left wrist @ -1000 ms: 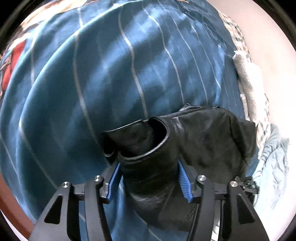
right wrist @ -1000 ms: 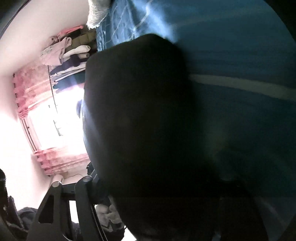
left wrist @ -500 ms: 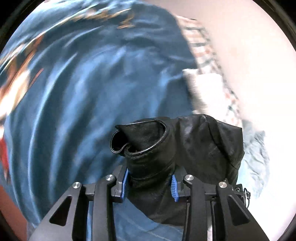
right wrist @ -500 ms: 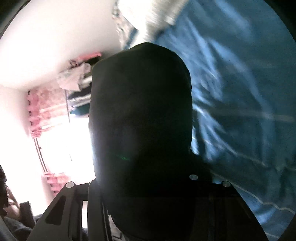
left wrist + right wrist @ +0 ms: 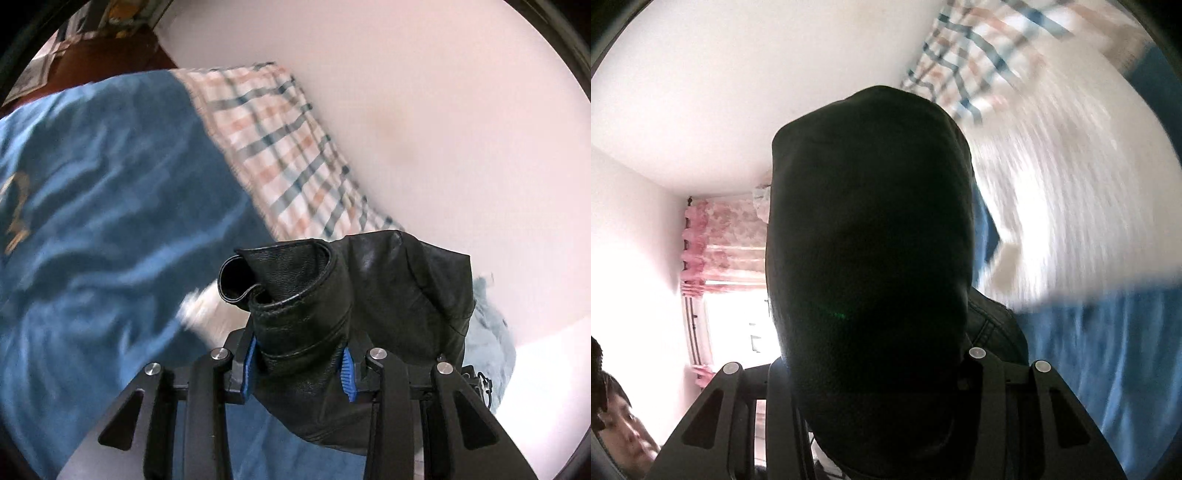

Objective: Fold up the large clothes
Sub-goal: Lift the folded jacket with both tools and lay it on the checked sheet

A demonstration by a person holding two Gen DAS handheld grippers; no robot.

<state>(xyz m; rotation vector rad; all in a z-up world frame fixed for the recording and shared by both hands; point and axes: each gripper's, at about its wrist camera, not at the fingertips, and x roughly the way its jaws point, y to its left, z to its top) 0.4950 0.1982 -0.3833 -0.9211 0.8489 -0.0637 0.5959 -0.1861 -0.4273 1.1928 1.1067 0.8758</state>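
Note:
A black leather garment [image 5: 369, 295] is lifted above the bed. My left gripper [image 5: 299, 365] is shut on a thick bunched edge of it; the blue pads press the leather from both sides. In the right wrist view the same black garment [image 5: 871, 240] drapes over my right gripper [image 5: 875, 373] and fills the middle of the view. The right fingertips are hidden under the leather, which seems clamped between them.
A blue bedspread [image 5: 110, 221] covers the bed below. A plaid cloth [image 5: 288, 147] lies along the wall [image 5: 443, 110]. A white fluffy item [image 5: 1071, 184] and pale blue fabric [image 5: 491, 332] lie on the bed. A window with pink curtains [image 5: 724, 240] is at left.
Both grippers have lifted and tilted upward with the garment; the views swung from the bedspread toward the wall and plaid cloth. The left gripper's jaws closed tighter on the leather.

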